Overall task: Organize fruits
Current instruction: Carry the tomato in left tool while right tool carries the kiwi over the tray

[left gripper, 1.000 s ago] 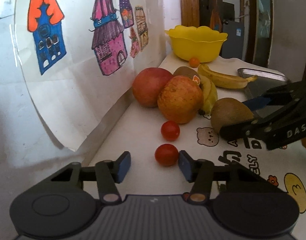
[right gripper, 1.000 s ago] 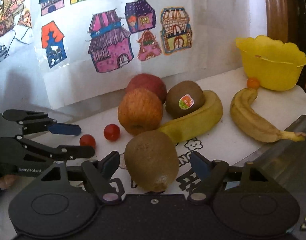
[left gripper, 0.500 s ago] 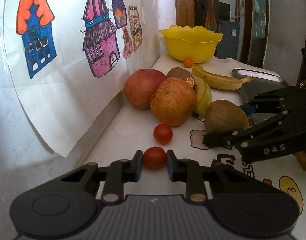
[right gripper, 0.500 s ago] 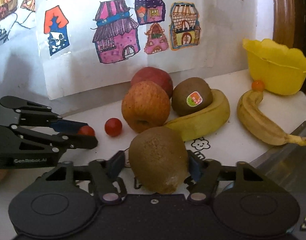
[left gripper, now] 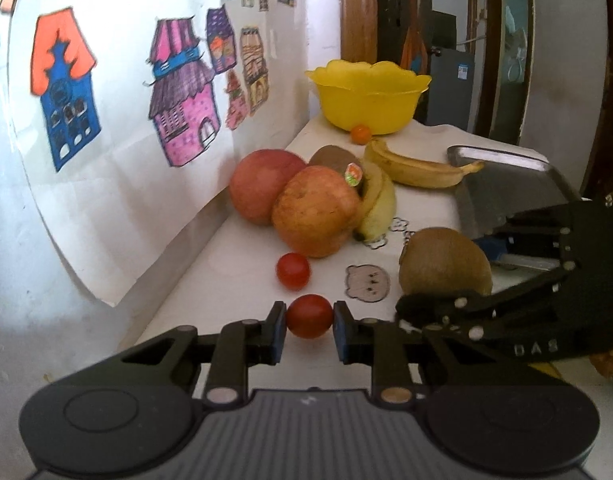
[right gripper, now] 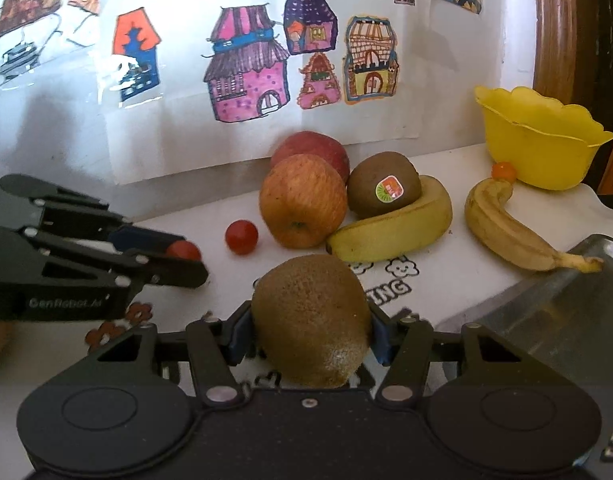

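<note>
Red cherry tomato [left gripper: 309, 316] pinched between left hand-held gripper [left gripper: 309, 326] pads.

Left gripper [left gripper: 309, 322]: low over the table, angled downward, pads clamped on a cherry tomato [left gripper: 309, 316]. Right gripper [right gripper: 311, 330]: same downward tilt, to its right; jaws just closing, pads against a kiwi [right gripper: 312, 320].

A: Both views look bright, with daylight washing the white wall [right gripper: 58, 128] pale and hazy at the left.

B: There is glare on the glossy poster [right gripper: 122, 68] in the right wrist view. Soft shadows sit under the fruit.

A: Straight lines bow towards the edges, and the corners go dark.

B: The metal tray [right gripper: 554, 312] looks smeared, and fine detail is soft throughout.
</note>
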The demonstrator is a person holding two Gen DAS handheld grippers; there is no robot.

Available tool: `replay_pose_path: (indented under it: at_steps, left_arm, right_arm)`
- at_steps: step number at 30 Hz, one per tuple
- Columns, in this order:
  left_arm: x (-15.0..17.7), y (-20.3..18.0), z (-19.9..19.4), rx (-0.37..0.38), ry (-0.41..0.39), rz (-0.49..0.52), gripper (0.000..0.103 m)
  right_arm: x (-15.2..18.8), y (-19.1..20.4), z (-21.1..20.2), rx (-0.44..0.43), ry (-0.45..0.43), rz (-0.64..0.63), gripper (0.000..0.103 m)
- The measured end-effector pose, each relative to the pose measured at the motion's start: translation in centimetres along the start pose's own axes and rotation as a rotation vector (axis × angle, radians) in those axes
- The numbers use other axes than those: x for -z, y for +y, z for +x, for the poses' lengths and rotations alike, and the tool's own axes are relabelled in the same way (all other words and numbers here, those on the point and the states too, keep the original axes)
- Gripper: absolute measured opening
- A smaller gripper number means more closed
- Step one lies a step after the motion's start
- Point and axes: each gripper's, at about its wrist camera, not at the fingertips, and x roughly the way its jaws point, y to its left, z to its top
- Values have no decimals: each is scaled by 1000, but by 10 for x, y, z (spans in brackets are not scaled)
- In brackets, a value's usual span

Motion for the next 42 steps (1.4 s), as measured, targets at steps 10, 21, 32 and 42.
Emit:
replay_pose_path:
  at_steps: [10, 21, 32, 42]
  left_arm:
    - [-28, -43, -2, 60, -87, 10, 27]
    - [-63, -128, 40, 217, -138, 114, 27]
    - [-61, -157, 84, 231, -36, 146, 27]
    - [-58, -156, 91, 225, 23, 143, 27]
  right_arm:
    - [13, -16, -72, 69, -103, 55, 59]
    - [45, -81, -128, 328, -144, 127, 59]
    - [61, -107, -120, 342, -83, 158, 59]
    - [58, -110, -110, 346, -12, 166, 59]
